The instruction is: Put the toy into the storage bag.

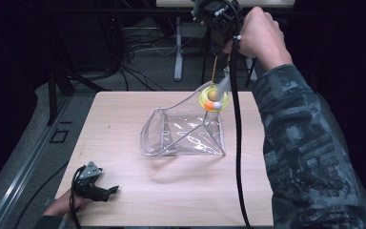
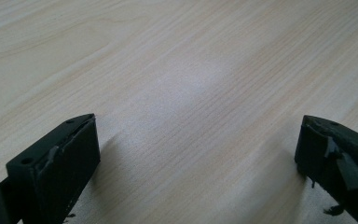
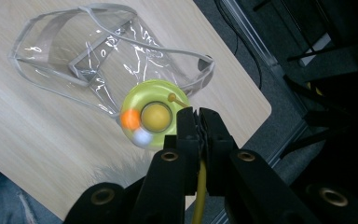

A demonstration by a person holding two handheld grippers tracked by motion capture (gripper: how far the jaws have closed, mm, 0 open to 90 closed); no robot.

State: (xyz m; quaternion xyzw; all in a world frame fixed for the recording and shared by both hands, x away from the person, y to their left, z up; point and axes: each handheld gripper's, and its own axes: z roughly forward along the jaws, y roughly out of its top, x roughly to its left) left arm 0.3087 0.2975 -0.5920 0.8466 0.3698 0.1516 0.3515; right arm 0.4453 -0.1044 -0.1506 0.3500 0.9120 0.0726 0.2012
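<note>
A yellow ring toy (image 1: 213, 98) (image 3: 151, 116) with a yellow ball in its middle and an orange and a white bead on its rim hangs from a thin yellow cord (image 1: 215, 69) (image 3: 199, 186). My right gripper (image 1: 219, 47) (image 3: 198, 114) is raised above the table's far right part, pointing down and shut on that cord. Just under the toy, a clear plastic pouch (image 1: 186, 133) (image 3: 88, 46) lies on the wooden table (image 1: 124, 119) with its mouth gaping. At the near left corner, my left gripper (image 1: 110, 192) (image 2: 196, 149) rests open on bare wood.
The right gripper's black cable (image 1: 238, 143) trails down over the table's right side. Behind the far edge stand a white table leg (image 1: 178, 47) and tangled floor cables (image 1: 138, 71). The table's right edge (image 3: 256, 116) is close beneath the toy.
</note>
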